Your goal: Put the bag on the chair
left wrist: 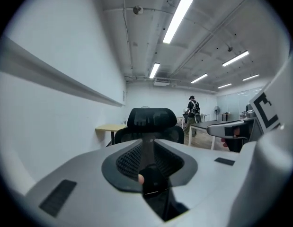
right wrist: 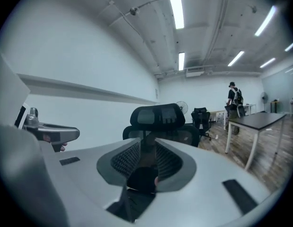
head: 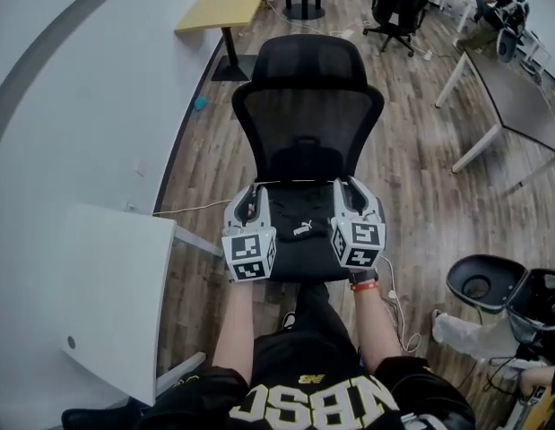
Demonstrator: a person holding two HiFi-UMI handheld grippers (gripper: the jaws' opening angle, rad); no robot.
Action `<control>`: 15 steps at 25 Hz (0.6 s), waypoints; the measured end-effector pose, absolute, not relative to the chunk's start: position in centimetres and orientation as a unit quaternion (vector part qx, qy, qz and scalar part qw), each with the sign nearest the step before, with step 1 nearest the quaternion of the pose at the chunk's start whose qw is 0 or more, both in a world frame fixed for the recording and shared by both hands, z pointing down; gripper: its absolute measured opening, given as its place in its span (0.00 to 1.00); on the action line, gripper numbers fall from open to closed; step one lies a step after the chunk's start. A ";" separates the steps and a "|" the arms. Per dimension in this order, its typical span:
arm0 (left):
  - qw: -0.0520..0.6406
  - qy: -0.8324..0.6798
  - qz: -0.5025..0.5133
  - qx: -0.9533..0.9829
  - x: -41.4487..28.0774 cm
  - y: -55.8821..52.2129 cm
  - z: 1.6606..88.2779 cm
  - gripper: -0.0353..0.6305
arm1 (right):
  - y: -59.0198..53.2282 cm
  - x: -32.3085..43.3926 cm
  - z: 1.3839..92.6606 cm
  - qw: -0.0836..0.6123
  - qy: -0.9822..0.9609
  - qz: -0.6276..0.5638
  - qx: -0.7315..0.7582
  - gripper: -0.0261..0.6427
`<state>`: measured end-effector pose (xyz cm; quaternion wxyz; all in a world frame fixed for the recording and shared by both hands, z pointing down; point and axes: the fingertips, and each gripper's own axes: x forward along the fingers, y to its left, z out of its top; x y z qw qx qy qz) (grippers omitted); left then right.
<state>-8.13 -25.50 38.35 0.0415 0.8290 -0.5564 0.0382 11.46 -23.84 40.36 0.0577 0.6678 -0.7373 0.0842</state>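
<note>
A black mesh office chair [head: 308, 106] faces me in the head view. A black bag [head: 299, 231] with a small white logo hangs between my two grippers, over the chair's seat. My left gripper [head: 250, 197] grips the bag's left edge and my right gripper [head: 349, 193] its right edge. In the left gripper view, the ribbed pads [left wrist: 129, 159] of my left gripper [left wrist: 147, 161] pinch black bag fabric [left wrist: 155, 186], with the chair's headrest [left wrist: 151, 118] beyond. In the right gripper view, my right gripper [right wrist: 147, 159] likewise pinches dark bag material [right wrist: 140, 182] before the headrest [right wrist: 158, 116].
A white table [head: 107, 285] stands close on the left by the wall. A yellow table [head: 219, 12] and another black chair [head: 398, 7] are farther back. A grey desk [head: 519, 97] is on the right, with a dark stool [head: 479, 280] nearer. A white cable [head: 398, 312] lies on the wooden floor.
</note>
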 end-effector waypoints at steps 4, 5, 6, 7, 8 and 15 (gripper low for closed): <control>0.022 -0.561 0.028 0.827 -8.8 -22.2 36.5 0.14 | -20.1 10.6 38.1 0.029 -0.732 0.070 0.677 0.12; 0.018 -0.559 0.026 0.828 -8.8 -21.5 36.2 0.13 | -19.3 10.5 37.8 0.022 -0.732 0.070 0.678 0.10; 0.016 -0.557 0.024 0.830 -8.8 -20.9 36.0 0.12 | -18.4 10.5 37.4 0.016 -0.730 0.069 0.680 0.09; 0.013 -0.554 0.023 0.832 -8.7 -20.3 35.8 0.11 | -17.6 10.5 37.1 0.012 -0.728 0.067 0.682 0.08; 0.012 -0.551 0.020 0.834 -8.6 -19.8 35.7 0.10 | -16.9 10.5 36.9 0.010 -0.725 0.066 0.685 0.07; 0.013 -0.536 -0.001 0.844 -9.2 -16.7 34.6 0.07 | -13.6 9.6 36.2 0.014 -0.724 0.053 0.687 0.05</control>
